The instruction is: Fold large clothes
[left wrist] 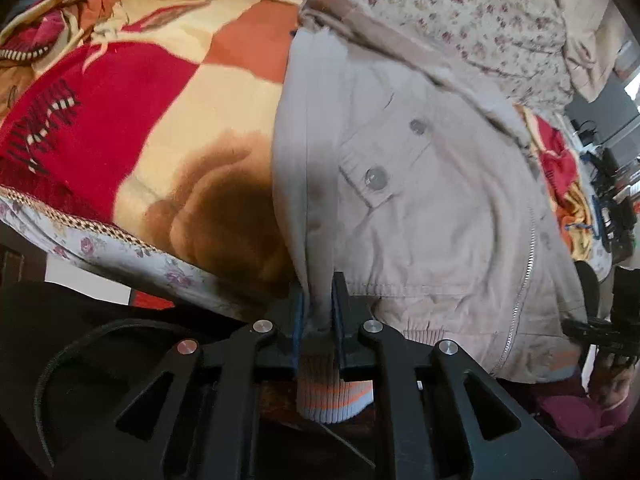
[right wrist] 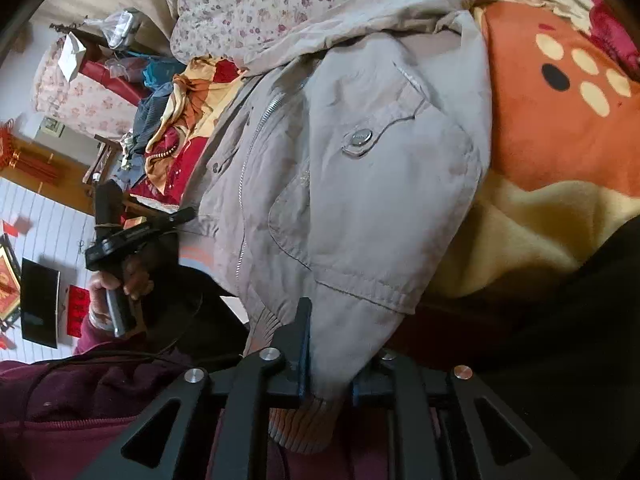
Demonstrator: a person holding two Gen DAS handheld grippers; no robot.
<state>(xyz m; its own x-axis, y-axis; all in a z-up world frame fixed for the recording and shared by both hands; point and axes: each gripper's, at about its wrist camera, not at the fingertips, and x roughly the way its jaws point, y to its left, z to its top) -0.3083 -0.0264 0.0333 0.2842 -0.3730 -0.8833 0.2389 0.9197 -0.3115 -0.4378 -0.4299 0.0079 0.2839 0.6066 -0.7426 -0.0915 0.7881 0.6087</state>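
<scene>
A pale grey-beige jacket (left wrist: 420, 208) of matte woven cloth fills the centre of both views, lying crumpled on a plush fleece blanket (left wrist: 168, 92) patterned in red, orange and cream blocks. In the left wrist view, two round grey buttons (left wrist: 376, 178) sit on a pocket flap at mid-frame, and one metal zip (left wrist: 524, 280) runs down the lower right. The left gripper (left wrist: 320, 312), black with blue-lined fingers, is closed tight at the bottom centre on a bunched fold near the jacket's hem; a ribbed knit cuff (left wrist: 332, 400) striped grey and orange hangs out below it.

In the right wrist view, the right gripper (right wrist: 328, 364) at the bottom centre pinches the jacket's lower edge, its fingers held a little apart by thick cloth, with a ribbed brownish knit band (right wrist: 304, 424) below. One shiny snap button (right wrist: 362, 138) fastens a curved pocket flap at centre. A floral cotton sheet (right wrist: 256, 4) lies across the upper left. At the left edge, one hand (right wrist: 120, 280) in a maroon sleeve (right wrist: 80, 400) grips the other tool's handle.
</scene>
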